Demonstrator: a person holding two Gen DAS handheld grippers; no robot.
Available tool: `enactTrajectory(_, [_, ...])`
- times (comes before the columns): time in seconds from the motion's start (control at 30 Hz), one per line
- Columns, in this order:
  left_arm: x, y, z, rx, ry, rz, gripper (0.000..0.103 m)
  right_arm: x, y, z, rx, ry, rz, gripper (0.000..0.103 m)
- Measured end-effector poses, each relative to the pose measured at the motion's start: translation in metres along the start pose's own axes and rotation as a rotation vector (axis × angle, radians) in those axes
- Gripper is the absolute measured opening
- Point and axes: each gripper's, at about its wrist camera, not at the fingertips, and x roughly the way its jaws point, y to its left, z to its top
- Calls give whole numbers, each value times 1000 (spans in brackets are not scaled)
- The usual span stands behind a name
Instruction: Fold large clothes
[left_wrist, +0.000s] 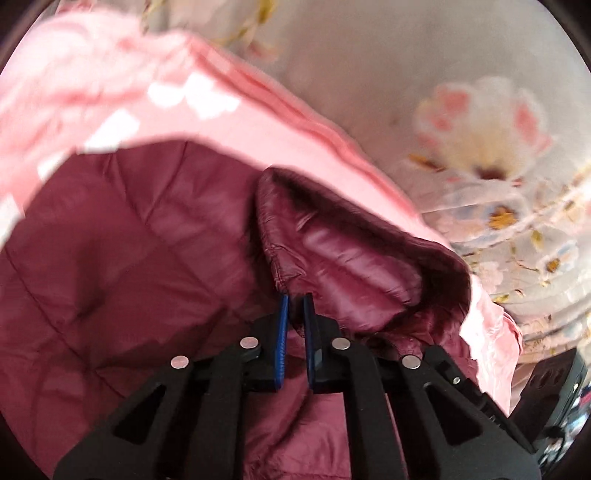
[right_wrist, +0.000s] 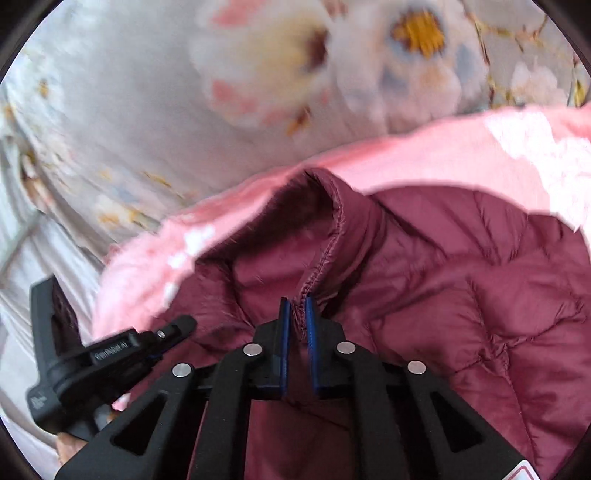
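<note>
1. The maroon quilted jacket (left_wrist: 110, 240) lies spread on a pink fleece blanket (left_wrist: 229, 122), which in turn rests on a bed covered by a grey floral sheet (left_wrist: 369, 74). The blanket's edge shows as a pale pink band all round the far side of the jacket in both wrist views.

2. The left gripper (left_wrist: 294, 301) has its jaws drawn narrow on a fold of the jacket's shiny maroon fabric, just below a raised, stitched edge (left_wrist: 275, 254) (perhaps a collar or a cuff; the blur makes it hard to tell). The blue pads (left_wrist: 282, 332) stand nearly together with the cloth pinched between their tips.

3. The right gripper (right_wrist: 295, 304) is likewise closed narrow on the jacket: its blue pads (right_wrist: 311, 332) clamp the gathered, stitched hem (right_wrist: 325, 254) that rises up from the jaws to a folded peak of fabric.

4. In the right wrist view the other gripper's black body (right_wrist: 92, 354) shows at the lower left, lying over the edge of the pink blanket, near the right one. A bit of a hand (right_wrist: 68, 448) is visible beneath it.

5. To the right of the right gripper the jacket's quilted panels (right_wrist: 498, 314) lie puffed and creased, reaching to the edge of the view.
</note>
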Motion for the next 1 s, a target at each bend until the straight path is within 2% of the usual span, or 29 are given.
enactTrajectory(0.1, [-28,-9,2,35,-50,-32,6,-34,5,5,-7,-47,45,6])
enactTrajectory(0.2, [-47,-8,-1,80,-76,-20,6,-40,0,3,-49,-44,-26,6])
enactTrajectory(0.33, [-25,5,-10,93,-16,52,7,-11,-23,-12,-27,56,-108,6])
enactTrajectory(0.43, [-5,14,-26,101,29,98,7,10,-28,-28,-75,113,-186,5])
enactTrajectory(0.53, [5,18,-38,134,34,128,7,19,-32,-37,-85,132,-208,5])
enactTrajectory(0.73, [14,18,-42,168,24,160,8,29,-28,-36,-128,147,-272,5])
enactTrajectory(0.8, [12,18,-42,170,18,164,9,23,-26,-37,-132,131,-270,10])
enactTrajectory(0.9, [0,17,-45,166,12,144,11,-7,-23,-40,-120,60,-211,15])
enactTrajectory(0.97, [-12,17,-44,149,4,108,24,-23,-20,-34,-109,12,-166,15])
enactTrajectory(1.0, [-21,17,-40,135,-13,84,25,-30,-18,-28,-100,-15,-151,16])
